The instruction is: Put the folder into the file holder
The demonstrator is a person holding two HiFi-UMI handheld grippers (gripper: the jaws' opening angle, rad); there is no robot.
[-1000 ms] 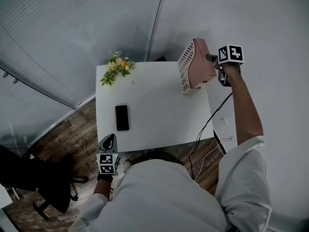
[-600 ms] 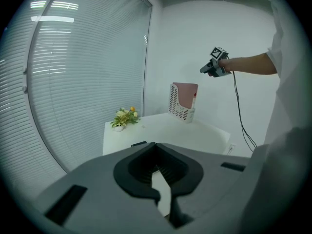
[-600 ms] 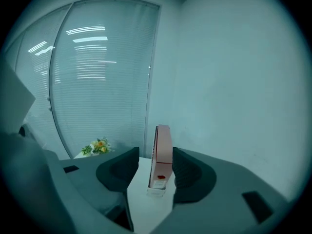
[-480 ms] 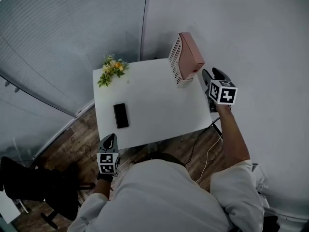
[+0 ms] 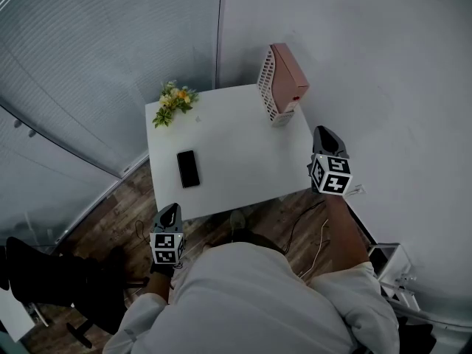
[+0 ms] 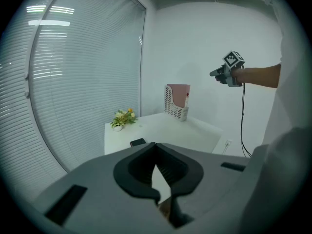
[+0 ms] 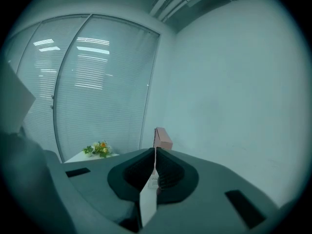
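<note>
1. At the far right corner of the white rectangular table [image 5: 236, 161], head view: the white perforated plastic file holder [image 5: 267, 87] stands with the flat pink folder [image 5: 289, 76] already inside it.
   - The small pot of yellow and green flowers [image 5: 173, 102] sits at the far left corner.
   - The black slab phone [image 5: 188, 169] lies flat on the left half.
   - The right gripper [image 5: 322, 133] hangs off the table's right edge, well apart from the holder.
   - The left gripper [image 5: 169, 211] is off the near left corner.
2. Left gripper view: jaw tips together, nothing clamped. The table is ahead, the holder with the folder is upright at the back, and the right gripper is in the air to its right.
3. Right gripper view: the jaws have just been closing and now meet, with nothing between them. The folder's top shows well ahead, just above the jaw tips, and the flowers are to the left.
</note>
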